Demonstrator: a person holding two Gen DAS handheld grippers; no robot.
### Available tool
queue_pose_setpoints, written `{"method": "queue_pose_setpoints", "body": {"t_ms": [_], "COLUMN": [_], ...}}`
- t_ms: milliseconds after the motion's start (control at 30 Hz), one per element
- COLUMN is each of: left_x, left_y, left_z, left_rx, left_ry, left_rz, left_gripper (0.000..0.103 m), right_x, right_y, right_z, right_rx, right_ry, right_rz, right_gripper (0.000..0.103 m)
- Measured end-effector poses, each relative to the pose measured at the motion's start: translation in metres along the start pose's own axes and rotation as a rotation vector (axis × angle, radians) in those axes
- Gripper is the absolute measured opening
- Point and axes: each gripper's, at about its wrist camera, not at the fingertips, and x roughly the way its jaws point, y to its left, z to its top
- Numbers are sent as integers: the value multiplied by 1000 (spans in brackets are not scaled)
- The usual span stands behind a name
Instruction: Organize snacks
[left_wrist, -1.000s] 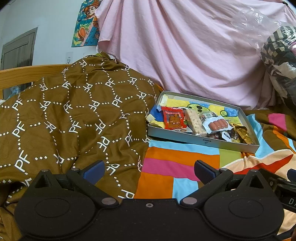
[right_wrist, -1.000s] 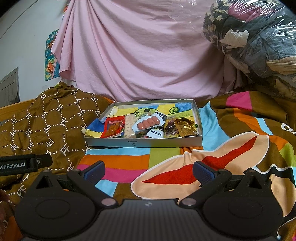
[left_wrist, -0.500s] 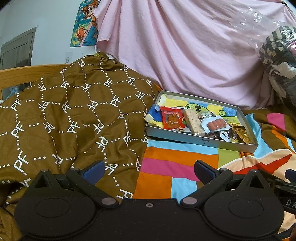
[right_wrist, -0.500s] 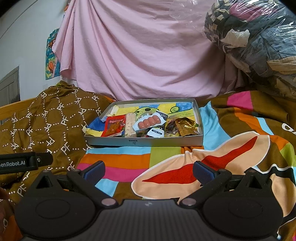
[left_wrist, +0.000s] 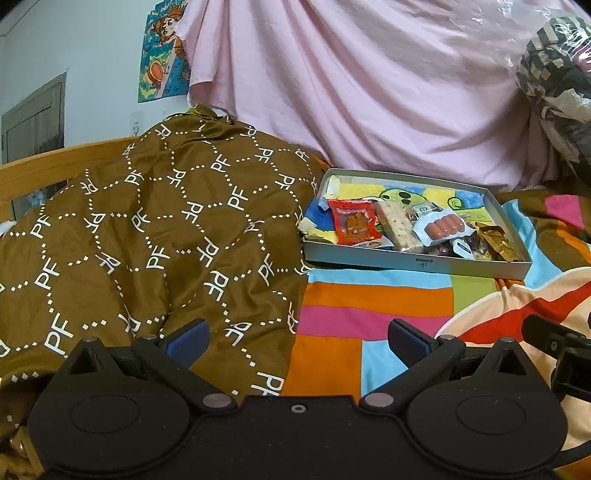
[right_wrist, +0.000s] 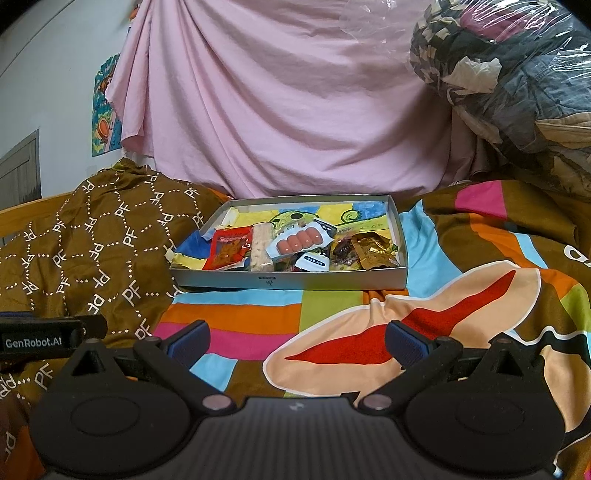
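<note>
A shallow grey box rests on the colourful bedspread with snacks packed along its near side. From left to right lie a red packet, a pale puffed-rice bar, a pack of small sausages and gold wrappers. My left gripper is open over the bed, well short of the box. My right gripper is open too, with nothing between its fingers, facing the box from the front.
A brown quilt with white "PF" marks is heaped left of the box. A pink sheet hangs behind. A plastic-wrapped bundle of clothes sits at the right. Flat bedspread lies between grippers and box.
Both views have shifted a little; the box sits slightly lower and nearer in the right wrist view. Both grippers stay open.
</note>
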Motion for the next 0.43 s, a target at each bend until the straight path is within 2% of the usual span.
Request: {"method": "queue_pose_setpoints", "body": {"t_ms": [433], "left_x": [0], "left_y": [0], "left_z": [-1], "left_rx": [8], "left_ry": [4], "left_rz": [5], "left_gripper": [102], "right_x": [0], "right_y": [0], "right_z": [-1], "right_rx": [-4], "right_ry": [4], "right_rz": [4], "right_gripper": [103]}}
